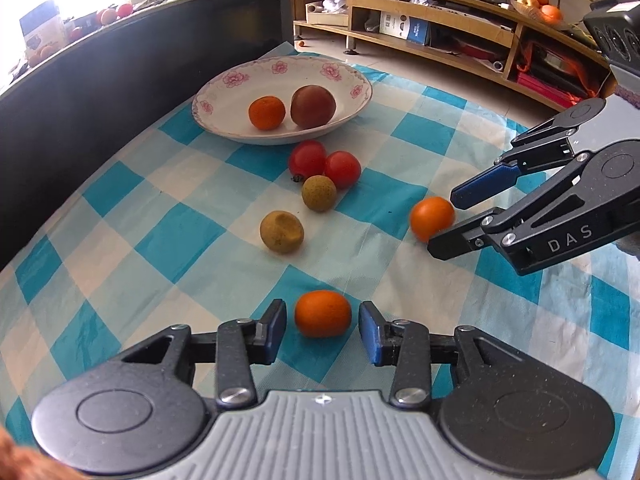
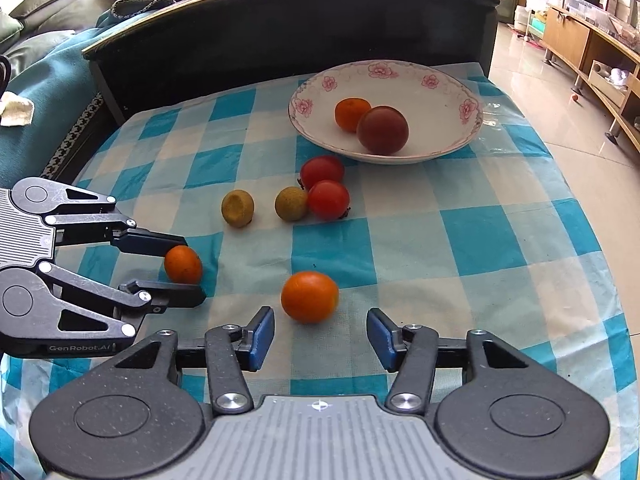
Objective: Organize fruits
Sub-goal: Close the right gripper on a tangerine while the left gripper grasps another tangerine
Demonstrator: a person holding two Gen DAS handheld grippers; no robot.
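Each tool, left (image 1: 322, 330) and right (image 2: 321, 334), is released, straddling its own orange fruit, lined up for the plate (image 1: 240, 132).

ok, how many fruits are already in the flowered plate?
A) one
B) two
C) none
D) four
B: the flowered plate holds just two, a small orange fruit and a dark reddish-brown fruit touching it; the two red tomatoes, the two greenish-brown fruits and two more orange ones lie on the checked cloth.
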